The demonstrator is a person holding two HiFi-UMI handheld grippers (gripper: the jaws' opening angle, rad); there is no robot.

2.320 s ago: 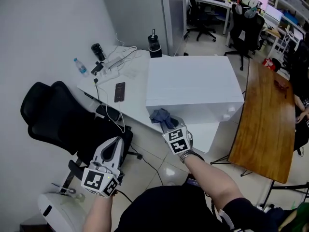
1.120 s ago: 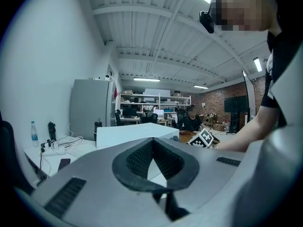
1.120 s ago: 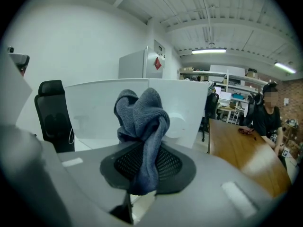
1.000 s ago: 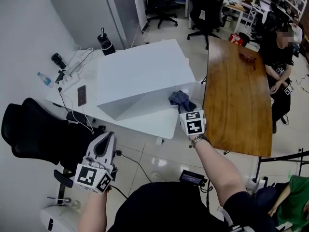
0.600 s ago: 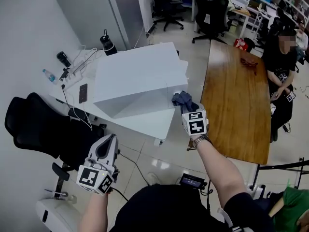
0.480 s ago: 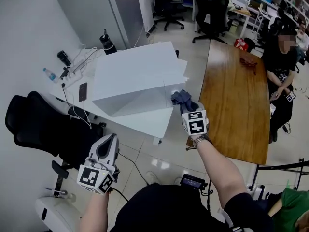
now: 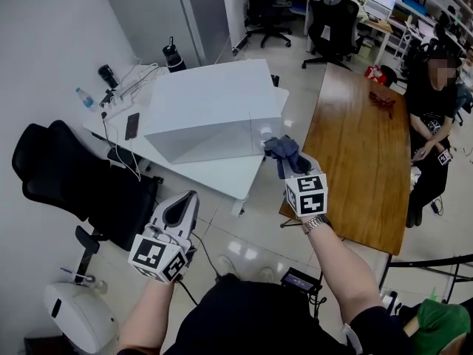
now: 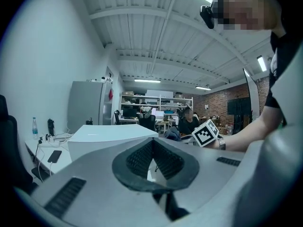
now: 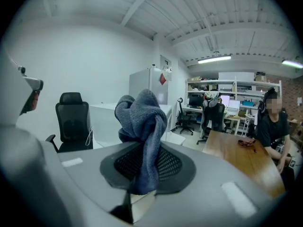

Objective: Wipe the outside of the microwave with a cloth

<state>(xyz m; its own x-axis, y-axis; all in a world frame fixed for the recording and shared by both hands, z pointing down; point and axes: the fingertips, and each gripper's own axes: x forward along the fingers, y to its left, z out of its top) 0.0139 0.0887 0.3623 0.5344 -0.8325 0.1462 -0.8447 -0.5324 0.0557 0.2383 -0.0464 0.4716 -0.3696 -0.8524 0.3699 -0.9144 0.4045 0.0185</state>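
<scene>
The microwave [image 7: 214,109] shows as a plain white box on a white desk [image 7: 222,177]. My right gripper [image 7: 293,170] hangs just off the box's near right corner, shut on a bunched blue-grey cloth [image 7: 284,151]. In the right gripper view the cloth [image 9: 141,119] bulges up from between the jaws, with the microwave [image 9: 105,122] beyond it. My left gripper [image 7: 179,211] is lower and to the left, off the desk's front edge, shut and empty. From the left gripper view the closed jaws point at the microwave [image 8: 111,137]; the cloth [image 8: 171,134] is at its right corner.
A black office chair [image 7: 70,176] stands left of the desk. A long wooden table [image 7: 362,143] runs along the right, where a person [image 7: 437,95] sits. A phone [image 7: 132,126], cables, a water bottle [image 7: 84,97] and a black flask [image 7: 174,56] lie at the desk's far left.
The right gripper has lifted with the cloth, staying at the microwave's near right corner. The left gripper has drifted to the right. The head view has shifted.
</scene>
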